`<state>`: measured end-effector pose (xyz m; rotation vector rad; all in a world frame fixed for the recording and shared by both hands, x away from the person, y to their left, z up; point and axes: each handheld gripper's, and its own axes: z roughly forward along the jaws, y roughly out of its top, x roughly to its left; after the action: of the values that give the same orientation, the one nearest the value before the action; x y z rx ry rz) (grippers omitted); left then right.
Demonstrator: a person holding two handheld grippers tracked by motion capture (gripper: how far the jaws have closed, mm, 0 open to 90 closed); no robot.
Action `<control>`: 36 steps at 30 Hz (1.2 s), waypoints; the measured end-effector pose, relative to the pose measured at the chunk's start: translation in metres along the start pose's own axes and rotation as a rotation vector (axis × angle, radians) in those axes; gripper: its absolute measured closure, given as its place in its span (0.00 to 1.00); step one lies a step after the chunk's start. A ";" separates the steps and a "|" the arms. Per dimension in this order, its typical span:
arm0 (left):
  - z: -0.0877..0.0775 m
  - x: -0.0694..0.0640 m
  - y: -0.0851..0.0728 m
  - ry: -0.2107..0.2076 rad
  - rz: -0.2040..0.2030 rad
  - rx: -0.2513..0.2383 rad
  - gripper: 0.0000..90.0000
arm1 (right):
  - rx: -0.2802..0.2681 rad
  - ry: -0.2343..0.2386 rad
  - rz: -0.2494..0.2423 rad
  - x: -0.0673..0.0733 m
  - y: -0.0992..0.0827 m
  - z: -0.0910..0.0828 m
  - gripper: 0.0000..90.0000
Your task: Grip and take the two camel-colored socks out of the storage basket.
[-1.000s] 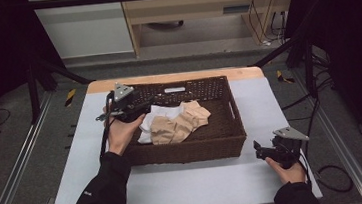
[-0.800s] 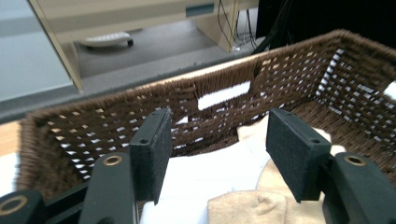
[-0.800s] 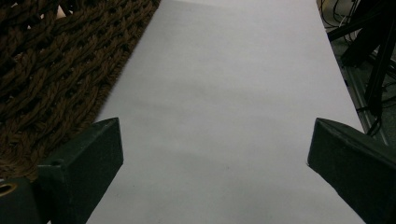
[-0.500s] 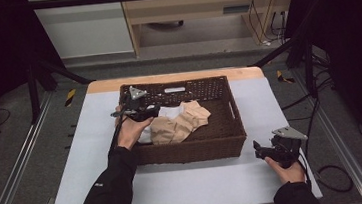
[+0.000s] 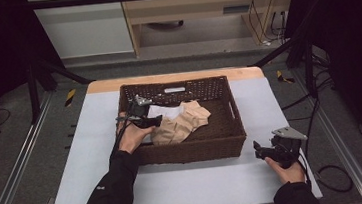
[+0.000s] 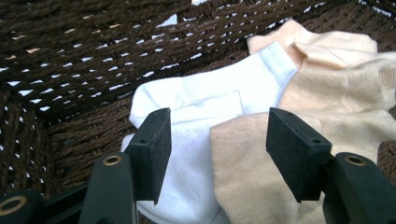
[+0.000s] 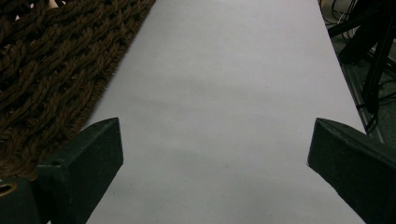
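Observation:
A dark brown woven basket (image 5: 189, 150) stands on the white table (image 5: 86, 156). In its left half lie a white sock (image 5: 164, 110) and crumpled beige socks (image 5: 186, 122). My left gripper (image 5: 151, 121) is inside the basket, low over the socks and open. In the left gripper view its jaws (image 6: 219, 140) straddle the seam where the white sock (image 6: 196, 116) meets a beige sock (image 6: 327, 107), gripping nothing. My right gripper (image 5: 260, 149) rests by the basket's front right corner, open over bare table (image 7: 215, 149), with the basket wall (image 7: 51, 70) at its left.
The basket fills the table's middle, with open tabletop to its left, right and front. Metal rails (image 5: 19, 163) run along the floor on both sides. Cables (image 5: 326, 168) lie at the right. A wooden cabinet (image 5: 200, 7) stands beyond the table.
My left gripper has moved from the basket's far left corner to the right and down, over the socks. The right gripper has stayed put.

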<state>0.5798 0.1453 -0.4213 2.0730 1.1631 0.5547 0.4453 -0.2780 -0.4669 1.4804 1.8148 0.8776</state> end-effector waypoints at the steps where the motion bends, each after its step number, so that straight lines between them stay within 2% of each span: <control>1: 0.001 0.000 0.000 -0.003 0.001 0.008 0.44 | 0.000 0.000 -0.002 0.000 0.000 0.000 0.04; 6: 0.004 -0.002 -0.002 -0.007 -0.014 0.035 0.41 | 0.007 -0.003 0.000 0.001 0.000 0.000 0.04; 9: 0.007 -0.004 -0.003 0.002 0.000 0.052 0.41 | 0.006 -0.003 0.000 0.001 0.000 0.000 0.04; 13: 0.012 -0.003 -0.005 -0.028 -0.005 0.082 0.39 | 0.004 -0.007 0.001 0.000 0.000 0.000 0.04; 15: 0.013 -0.004 -0.005 -0.027 -0.007 0.083 0.37 | 0.004 -0.007 0.000 0.000 0.000 0.000 0.04; 18: 0.014 -0.004 -0.006 -0.028 -0.005 0.097 0.39 | 0.005 -0.005 0.002 0.001 0.000 0.001 0.04; 20: 0.014 -0.004 -0.006 -0.037 -0.008 0.116 0.48 | 0.008 -0.003 -0.002 0.001 0.000 0.001 0.05; 27: 0.015 -0.003 -0.007 -0.065 -0.011 0.181 0.72 | 0.012 0.001 0.002 0.002 0.000 0.001 0.05; 30: 0.013 -0.004 -0.006 -0.069 -0.002 0.173 0.84 | 0.010 0.000 0.000 0.001 0.000 0.001 0.05; 31: 0.012 -0.004 -0.005 -0.069 0.002 0.171 0.84 | 0.010 0.000 0.000 0.001 0.000 0.001 0.05; 32: 0.010 -0.004 -0.005 -0.073 0.008 0.164 0.91 | 0.010 0.001 -0.001 0.001 0.000 0.001 0.05; 36: 0.007 -0.003 -0.004 -0.077 0.005 0.139 0.96 | 0.010 0.000 0.003 0.001 0.000 0.001 0.05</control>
<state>0.5803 0.1413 -0.4288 2.1951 1.1819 0.4022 0.4455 -0.2767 -0.4673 1.4892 1.8196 0.8711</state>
